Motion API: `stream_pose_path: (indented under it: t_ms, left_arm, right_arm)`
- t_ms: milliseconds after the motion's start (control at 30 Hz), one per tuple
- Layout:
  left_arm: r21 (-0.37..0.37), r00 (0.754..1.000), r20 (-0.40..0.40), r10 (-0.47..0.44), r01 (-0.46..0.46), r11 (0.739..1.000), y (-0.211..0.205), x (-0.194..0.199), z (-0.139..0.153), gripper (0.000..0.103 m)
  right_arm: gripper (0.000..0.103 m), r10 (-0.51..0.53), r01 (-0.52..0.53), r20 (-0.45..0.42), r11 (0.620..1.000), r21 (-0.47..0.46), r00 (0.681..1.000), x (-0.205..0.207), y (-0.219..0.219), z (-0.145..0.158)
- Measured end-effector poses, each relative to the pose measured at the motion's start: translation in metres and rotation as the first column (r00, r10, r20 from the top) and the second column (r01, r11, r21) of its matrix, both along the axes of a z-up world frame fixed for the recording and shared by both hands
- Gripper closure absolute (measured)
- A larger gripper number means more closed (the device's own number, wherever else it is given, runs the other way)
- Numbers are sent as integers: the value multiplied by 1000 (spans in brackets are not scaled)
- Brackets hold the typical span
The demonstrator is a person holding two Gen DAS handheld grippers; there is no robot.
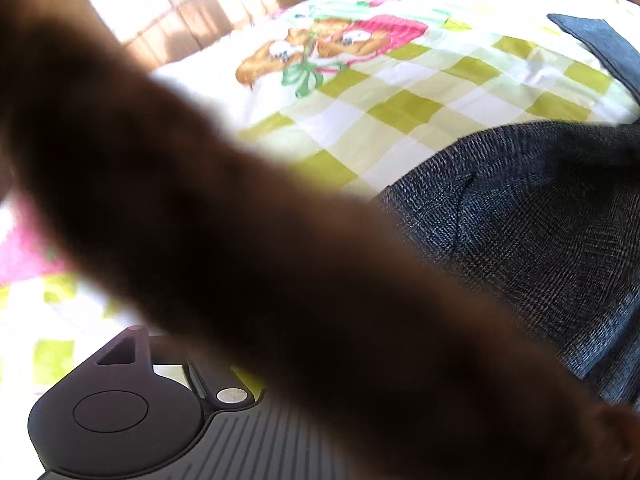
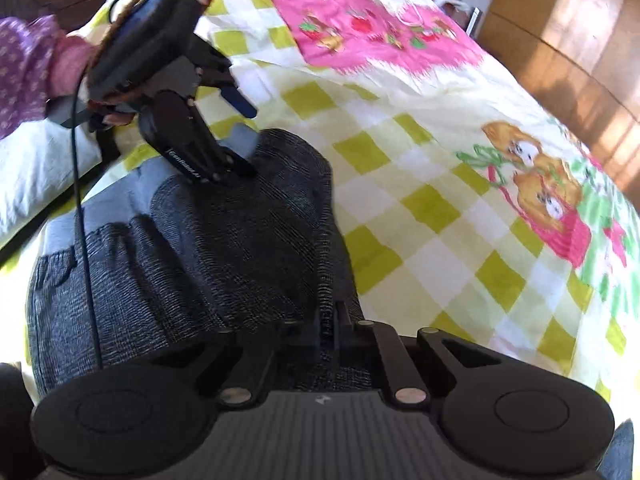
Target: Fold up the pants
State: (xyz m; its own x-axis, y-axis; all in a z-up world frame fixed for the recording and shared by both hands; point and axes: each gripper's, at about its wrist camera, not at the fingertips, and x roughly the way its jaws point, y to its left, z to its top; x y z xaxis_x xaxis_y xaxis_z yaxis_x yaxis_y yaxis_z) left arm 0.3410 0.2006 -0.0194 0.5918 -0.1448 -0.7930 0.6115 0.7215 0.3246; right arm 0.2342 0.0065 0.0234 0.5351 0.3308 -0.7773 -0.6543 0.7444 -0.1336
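Dark grey woven pants (image 2: 208,248) lie folded over on the checked bedspread (image 2: 420,184). Their lighter waistband (image 2: 120,188) shows at the left. My right gripper (image 2: 330,320) is shut on the near edge of the pants. In the right wrist view my left gripper (image 2: 244,136) has its jaws apart: one finger (image 2: 236,166) presses on the far end of the pants, and the blue-tipped finger (image 2: 240,100) is raised. In the left wrist view a blurred brown shape (image 1: 260,260) covers the fingers. The pants (image 1: 540,220) show at the right there.
The bedspread (image 1: 400,112) has green and white checks, pink patches (image 2: 372,32) and bear prints (image 2: 536,172). A white pillow (image 2: 36,164) lies at the left. Wooden floor (image 2: 580,40) lies beyond the bed's far edge. A black cable (image 2: 86,240) hangs over the pants.
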Motion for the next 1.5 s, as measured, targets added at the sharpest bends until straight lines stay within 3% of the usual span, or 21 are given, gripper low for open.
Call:
stream_pose_path:
  t_ms: [133,167,200,333,467,567,767,867,967,1133,1267,1500]
  left_arm:
    - [33,1000,4,-24,24,999,-5,-10,7,66]
    - [49,999,24,-22,20,999,-5,-14,12,88]
    - [64,999,49,-11,8,998,-5,-20,16,92]
    - [-45,991,134,3,3,999,13,-69,60,92]
    - [-101,982,188,8,11,995,28,-141,76,92]
    - [-89,989,150,4,9,996,31,-183,60,92]
    - [-8,998,48,47,-46,999,39,-234,5,92]
    - [-43,995,37,97,-95,995,46,-239,-1,92]
    - [-66,989,59,139,-135,989,49,-230,1,92]
    - [-14,986,87,145,-144,989,50,-220,2,91]
    - [52,979,75,188,-192,980,58,-225,-9,87]
    - [5,968,123,221,-223,975,67,-261,16,84]
  right_arm:
    - [81,21,-25,92,999,43,996,-26,-14,33]
    - [81,26,-32,109,998,54,994,-34,-17,43]
    - [81,34,-43,123,997,68,992,-45,-20,53]
    - [81,102,-115,148,990,85,984,-108,-24,72]
    - [81,210,-215,145,976,21,967,-175,-16,49]
    - [81,238,-239,49,971,12,970,-200,-3,9]
    - [81,211,-211,8,977,-31,977,-212,12,-38]
    - [81,200,-200,5,979,-30,980,-205,12,-39]
    - [81,205,-203,55,978,-46,977,-205,17,-29]
    - [81,217,-210,93,974,-80,972,-206,28,-31]
    - [79,236,-225,66,964,-139,970,-210,35,-52]
    - [72,209,-207,16,975,-79,978,-218,0,-27]
